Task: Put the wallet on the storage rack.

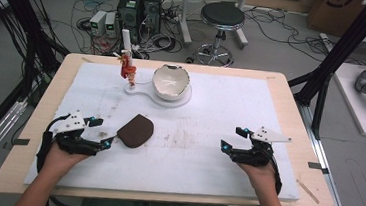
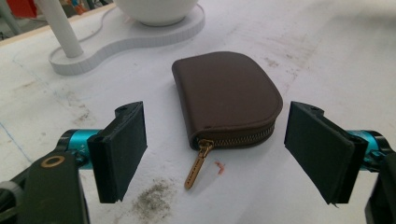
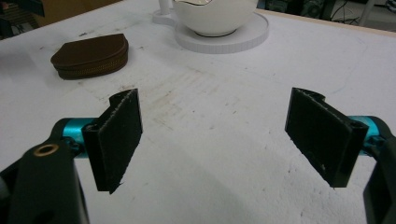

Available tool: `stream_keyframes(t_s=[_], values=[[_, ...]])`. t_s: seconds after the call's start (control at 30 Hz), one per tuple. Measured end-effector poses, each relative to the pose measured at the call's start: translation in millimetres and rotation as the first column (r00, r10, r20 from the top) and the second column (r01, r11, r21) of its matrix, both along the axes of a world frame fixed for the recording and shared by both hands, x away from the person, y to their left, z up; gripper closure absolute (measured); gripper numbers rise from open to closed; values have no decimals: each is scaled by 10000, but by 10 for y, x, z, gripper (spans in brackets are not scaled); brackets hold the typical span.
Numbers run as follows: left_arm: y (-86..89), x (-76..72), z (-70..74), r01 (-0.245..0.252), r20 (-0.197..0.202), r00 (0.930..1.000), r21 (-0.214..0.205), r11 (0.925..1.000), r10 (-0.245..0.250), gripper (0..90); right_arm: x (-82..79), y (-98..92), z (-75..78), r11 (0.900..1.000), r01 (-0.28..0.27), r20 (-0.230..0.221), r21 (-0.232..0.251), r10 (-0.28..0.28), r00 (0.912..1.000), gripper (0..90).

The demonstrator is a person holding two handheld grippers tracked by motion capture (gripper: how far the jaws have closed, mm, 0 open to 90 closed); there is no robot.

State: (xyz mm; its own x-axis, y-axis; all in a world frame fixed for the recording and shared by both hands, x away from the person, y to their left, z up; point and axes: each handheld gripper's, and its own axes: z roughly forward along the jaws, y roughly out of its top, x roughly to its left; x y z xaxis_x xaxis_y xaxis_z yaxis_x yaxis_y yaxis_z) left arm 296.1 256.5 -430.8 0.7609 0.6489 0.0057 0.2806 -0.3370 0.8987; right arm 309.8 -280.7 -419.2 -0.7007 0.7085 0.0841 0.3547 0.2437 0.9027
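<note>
Brown leather, or something like it: the zip pouch lies flat on the white table cover, straight ahead of the left gripper and just beyond its jaws, which stand wide apart and hold nothing. From that tool's own camera the pouch's zipped edge faces back toward the jaws, with the brass zip pull trailing out onto the cover in the gap between the two black pads. The pouch's rounded back points away from the tool, toward the white stand. Its long axis runs roughly across the gap between the jaws, so as they stand they would close on its short ends rather than its flat faces. I judge that a short push forward would bring the pouch between them.

The right gripper is likewise released and empty, and from it the pouch sits well off, ahead and to the left. In the high view the left gripper is plainly the nearer one to the pouch, almost touching it, while the right gripper rests well apart.

Farther ahead of both tools, a white bowl sits on the stand, with a small red figure on a post beside it.
</note>
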Motion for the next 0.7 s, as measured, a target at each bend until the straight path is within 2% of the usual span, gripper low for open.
stream_keyframes(t_s=[0.2, 0.47, 0.7], values=[[-34, 50, -66, 238, -341, 9992, 609, 9979, -218, 282, -13, -2, 5, 10000, 46, -26, 41, -46, 10000, 192], [-77, 137, -166, 355, -756, 9968, 1560, 9871, -239, 401, -27, -6, -7, 10000, 8, -63, 16, -8, 10000, 192], [-131, 192, -198, 477, -918, 9953, 1967, 9793, -300, 496, -54, -53, -15, 9999, 112, -30, 19, -112, 9999, 192]])
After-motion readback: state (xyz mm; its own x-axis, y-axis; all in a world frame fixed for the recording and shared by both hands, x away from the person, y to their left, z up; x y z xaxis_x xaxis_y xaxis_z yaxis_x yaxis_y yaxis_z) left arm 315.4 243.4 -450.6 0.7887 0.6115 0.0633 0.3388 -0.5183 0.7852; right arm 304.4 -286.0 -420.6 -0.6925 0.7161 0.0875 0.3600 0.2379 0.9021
